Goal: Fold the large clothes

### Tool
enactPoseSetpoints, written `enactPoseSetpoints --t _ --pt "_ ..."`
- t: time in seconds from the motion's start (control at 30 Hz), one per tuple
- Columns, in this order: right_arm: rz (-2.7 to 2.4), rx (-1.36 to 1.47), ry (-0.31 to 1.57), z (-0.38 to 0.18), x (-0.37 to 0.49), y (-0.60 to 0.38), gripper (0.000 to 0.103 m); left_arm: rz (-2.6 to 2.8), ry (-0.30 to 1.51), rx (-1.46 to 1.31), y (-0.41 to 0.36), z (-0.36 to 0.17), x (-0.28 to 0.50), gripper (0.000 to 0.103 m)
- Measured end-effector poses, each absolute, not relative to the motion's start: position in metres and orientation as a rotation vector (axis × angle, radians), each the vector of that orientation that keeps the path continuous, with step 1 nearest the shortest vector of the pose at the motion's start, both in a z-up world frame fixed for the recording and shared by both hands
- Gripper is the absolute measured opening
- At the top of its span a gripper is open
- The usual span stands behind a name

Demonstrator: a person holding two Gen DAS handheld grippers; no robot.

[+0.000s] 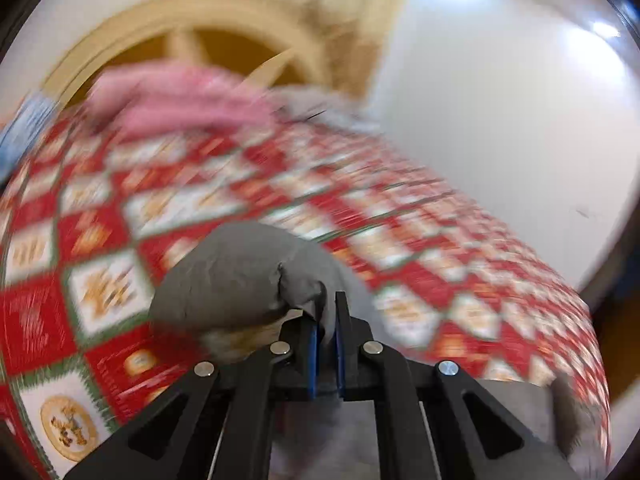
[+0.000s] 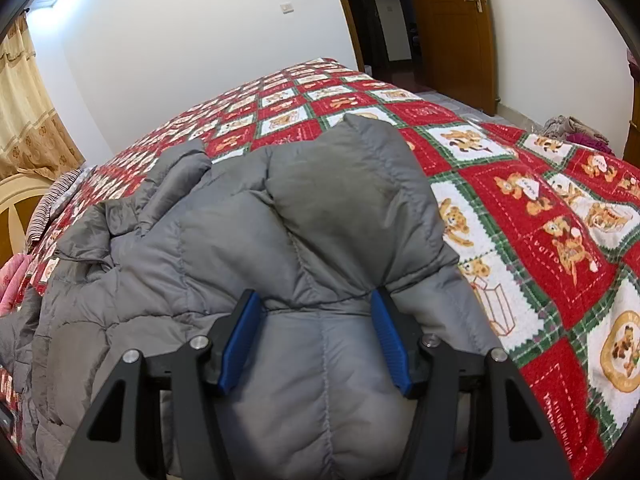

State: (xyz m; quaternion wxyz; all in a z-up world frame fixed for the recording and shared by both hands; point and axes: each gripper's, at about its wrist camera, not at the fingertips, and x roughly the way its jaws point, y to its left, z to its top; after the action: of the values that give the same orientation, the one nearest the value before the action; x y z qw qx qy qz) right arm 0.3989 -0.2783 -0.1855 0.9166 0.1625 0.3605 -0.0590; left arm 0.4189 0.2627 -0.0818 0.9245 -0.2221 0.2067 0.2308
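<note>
A grey quilted puffer jacket (image 2: 256, 240) lies bunched on a bed with a red, white and green patchwork bedspread (image 2: 540, 208). My right gripper (image 2: 316, 312) is open, its blue pads (image 2: 240, 340) spread on either side of a padded fold of the jacket, pressing on it. In the blurred left wrist view my left gripper (image 1: 327, 312) is shut on a bunched end of the grey jacket (image 1: 236, 272), held over the bedspread (image 1: 100, 240).
Pink clothing (image 1: 180, 100) and a striped garment (image 2: 52, 204) lie near the cream headboard (image 1: 192, 12). A white wall (image 2: 180, 48) stands behind the bed. A wooden door (image 2: 452, 28) and a heap of clothes (image 2: 576, 132) are at the right.
</note>
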Motion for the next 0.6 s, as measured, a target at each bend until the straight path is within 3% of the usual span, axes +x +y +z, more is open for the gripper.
enactPoseSetpoints --t 0.13,0.27,0.43,0.6 --pt "-0.119 0.338 0.740 -0.185 0.399 -0.279 0.060 0.247 0.314 -0.295 0.174 -0.031 0.412 0.006" --pt "-0.116 0.345 0.737 -0.185 0.398 -0.279 0.060 -0.032 0.301 -0.155 0.066 -0.018 0.398 0.006" --pt "-0.111 0.354 0.733 -0.185 0.397 -0.281 0.060 -0.319 0.417 0.016 -0.058 -0.066 0.380 0.006" --pt "-0.102 0.371 0.728 -0.186 0.396 -0.284 0.060 -0.390 0.621 0.110 -0.101 -0.116 0.383 0.008"
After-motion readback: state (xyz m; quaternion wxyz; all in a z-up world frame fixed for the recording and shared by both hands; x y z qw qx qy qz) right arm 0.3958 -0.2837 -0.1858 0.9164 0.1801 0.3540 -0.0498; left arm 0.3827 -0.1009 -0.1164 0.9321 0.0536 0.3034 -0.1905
